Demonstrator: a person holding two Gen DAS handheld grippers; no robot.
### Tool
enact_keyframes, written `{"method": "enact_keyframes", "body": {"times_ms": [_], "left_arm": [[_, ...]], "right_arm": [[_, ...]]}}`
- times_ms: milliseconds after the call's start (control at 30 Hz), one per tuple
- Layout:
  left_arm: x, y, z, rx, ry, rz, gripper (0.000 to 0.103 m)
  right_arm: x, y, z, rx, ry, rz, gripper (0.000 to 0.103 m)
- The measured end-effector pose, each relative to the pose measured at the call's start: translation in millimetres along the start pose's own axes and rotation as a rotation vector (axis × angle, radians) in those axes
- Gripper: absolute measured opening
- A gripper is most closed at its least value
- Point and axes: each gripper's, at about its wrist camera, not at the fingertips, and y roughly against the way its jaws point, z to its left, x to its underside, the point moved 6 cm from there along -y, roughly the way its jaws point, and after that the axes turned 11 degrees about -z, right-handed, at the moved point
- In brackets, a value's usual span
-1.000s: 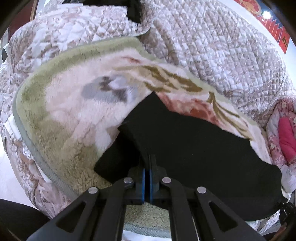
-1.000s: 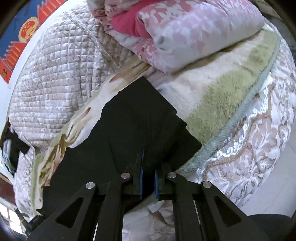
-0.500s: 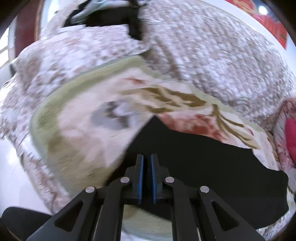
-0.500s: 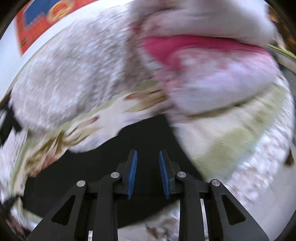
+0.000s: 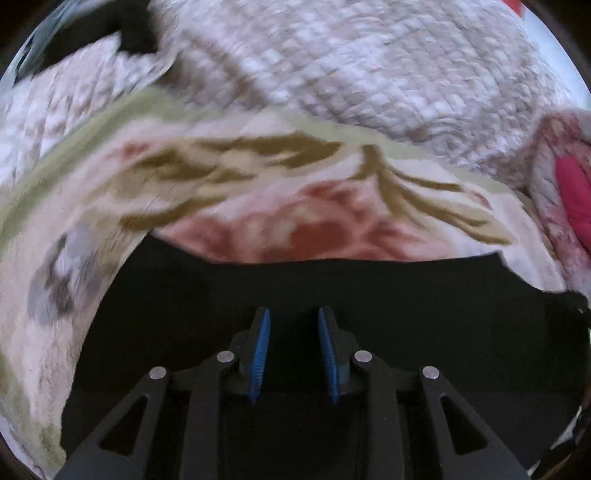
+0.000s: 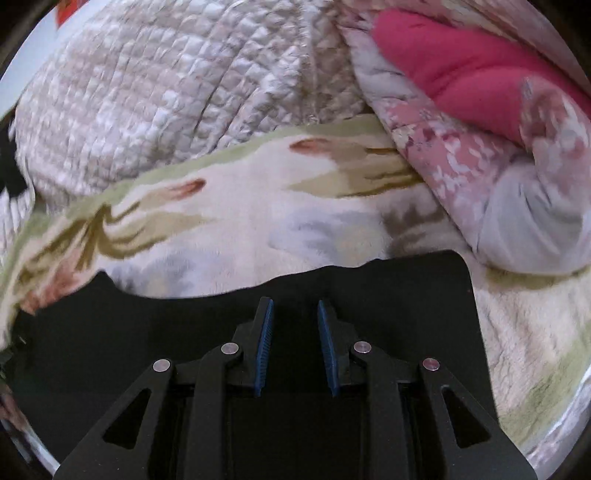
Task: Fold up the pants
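Observation:
The black pants (image 5: 406, 295) lie flat on a floral fleece blanket (image 5: 258, 192), filling the lower part of the left wrist view. They also fill the lower part of the right wrist view (image 6: 406, 295), with a straight edge at the right. My left gripper (image 5: 293, 314) is open over the black cloth, holding nothing. My right gripper (image 6: 294, 304) is open over the pants near their far edge, holding nothing.
A quilted beige bedspread (image 5: 369, 66) covers the bed behind the blanket. A rolled pink floral duvet with a red lining (image 6: 480, 110) lies at the right, close to the pants. A dark item (image 5: 122, 33) sits far back left.
Both grippers have opened and let go of the pants. The cloth that was held up now lies flat on the blanket, and both cameras look lower and further across the bed.

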Motion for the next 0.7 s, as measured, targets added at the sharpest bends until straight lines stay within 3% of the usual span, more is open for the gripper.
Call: {"method": "enact_keyframes", "body": {"times_ms": [233, 333, 400, 633, 700], "left_arm": [[-5, 6, 55, -0.126, 0.125, -0.038, 0.030], [-4, 8, 58, -0.111, 0.125, -0.045, 0.030], [-3, 9, 52, -0.117, 0.102, -0.051, 0.030], [9, 34, 15, -0.035, 0.017, -0.059, 0.030], [13, 44, 1, -0.011, -0.010, -0.064, 0.030]], "right_arm": [[-3, 19, 10, 0.010, 0.052, -0.066, 0.025], [2, 5, 3, 0.034, 0.026, -0.012, 0.025], [0, 10, 0, 0.011, -0.001, -0.030, 0.025], [17, 47, 28, -0.064, 0.083, -0.065, 0.025], [27, 56, 39, -0.090, 0.105, -0.067, 0.034]]}}
